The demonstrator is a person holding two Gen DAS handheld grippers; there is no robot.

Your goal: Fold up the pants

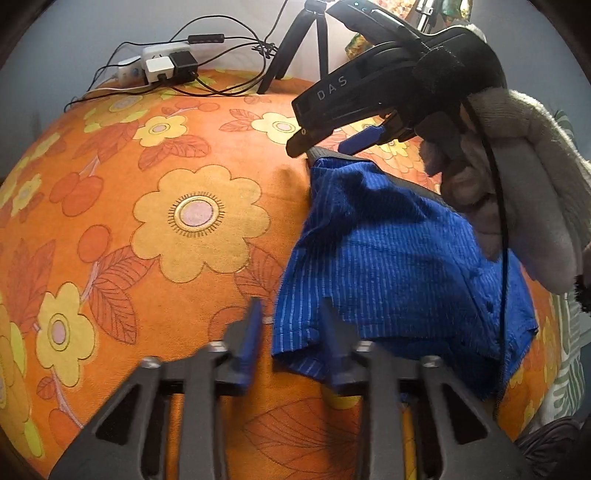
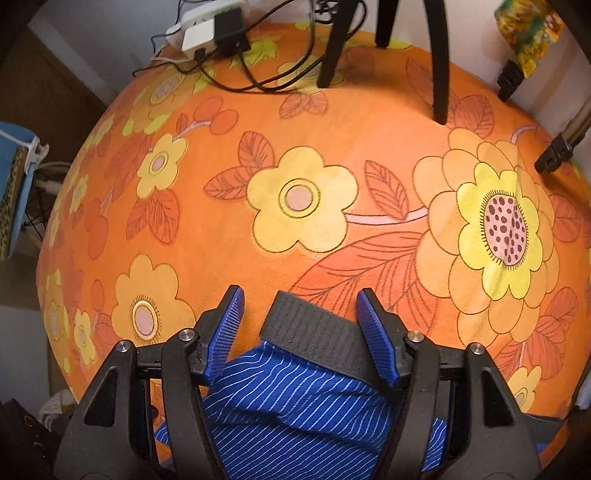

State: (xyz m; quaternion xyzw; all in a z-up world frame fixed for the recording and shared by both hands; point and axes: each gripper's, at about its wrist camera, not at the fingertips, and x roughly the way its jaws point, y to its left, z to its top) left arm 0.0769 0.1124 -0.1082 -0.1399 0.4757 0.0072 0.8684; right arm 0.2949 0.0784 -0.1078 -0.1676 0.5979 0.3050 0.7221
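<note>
Open orange floral cloth left of and beyond the blue pants: clear run there for either gripper. Far edge is cluttered: power strip with chargers, loose cables, black tripod legs. Right gripper and gloved hand hang over the pants' far right, blocking that side.

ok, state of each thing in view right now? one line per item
Left claw: open, fingers straddling a bottom corner of the garment.
Right claw: open, dark waistband between its fingers.
Blue pinstriped pants: bunched, not flat.
Dark elastic waistband: ungripped, lying between the fingers.
Orange floral cloth: spread flat.
White power strip: adapters plugged in.
</note>
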